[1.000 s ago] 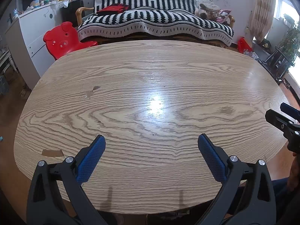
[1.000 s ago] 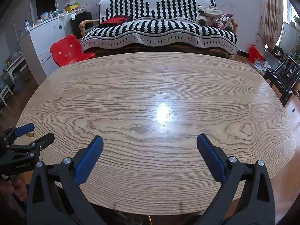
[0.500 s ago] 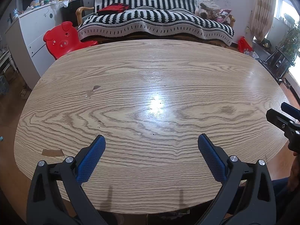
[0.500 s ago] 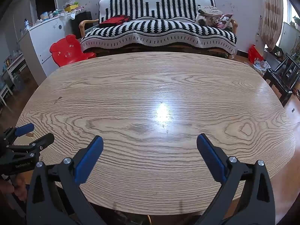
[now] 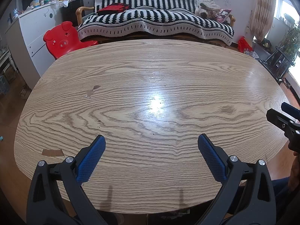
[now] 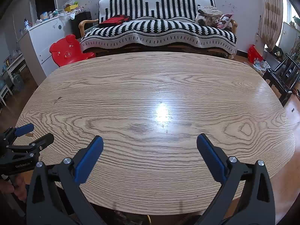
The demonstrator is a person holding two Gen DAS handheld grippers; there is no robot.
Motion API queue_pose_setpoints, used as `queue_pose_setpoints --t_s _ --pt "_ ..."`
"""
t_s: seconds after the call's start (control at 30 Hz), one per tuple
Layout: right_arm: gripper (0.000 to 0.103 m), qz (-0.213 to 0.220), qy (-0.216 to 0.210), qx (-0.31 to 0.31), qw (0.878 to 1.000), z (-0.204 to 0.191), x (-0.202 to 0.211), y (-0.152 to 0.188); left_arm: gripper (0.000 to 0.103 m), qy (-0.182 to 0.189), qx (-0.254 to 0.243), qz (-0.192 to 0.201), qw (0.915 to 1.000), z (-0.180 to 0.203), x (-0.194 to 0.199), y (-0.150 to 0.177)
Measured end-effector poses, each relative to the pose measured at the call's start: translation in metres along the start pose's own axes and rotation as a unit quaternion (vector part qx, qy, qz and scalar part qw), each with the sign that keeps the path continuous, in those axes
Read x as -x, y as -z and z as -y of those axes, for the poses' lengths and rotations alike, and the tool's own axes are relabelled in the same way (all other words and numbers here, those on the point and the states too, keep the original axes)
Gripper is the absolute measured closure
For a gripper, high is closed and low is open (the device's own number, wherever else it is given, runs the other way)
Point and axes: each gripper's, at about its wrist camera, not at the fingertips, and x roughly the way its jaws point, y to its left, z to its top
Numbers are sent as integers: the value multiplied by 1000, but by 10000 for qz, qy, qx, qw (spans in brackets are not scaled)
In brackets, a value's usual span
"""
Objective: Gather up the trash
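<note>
Hovering over wooden table (image 5: 150, 71), left claw (image 5: 151, 156) and right claw (image 6: 150, 154) agape, red chair (image 5: 63, 39) beyond

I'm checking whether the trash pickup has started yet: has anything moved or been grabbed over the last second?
Nothing visibly changed. The left gripper and right gripper hover open and empty over the near edge of the wooden table, as before. The brown scrap near the table's left edge lies where it was, untouched.
</note>
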Motion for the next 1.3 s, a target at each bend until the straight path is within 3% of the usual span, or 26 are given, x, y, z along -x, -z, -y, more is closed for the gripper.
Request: queue_pose_setpoints --t_s 1.3 --pt "7 4 11 -13 10000 0 1 -2 7 37 59 -111 9999 -8 -5 1"
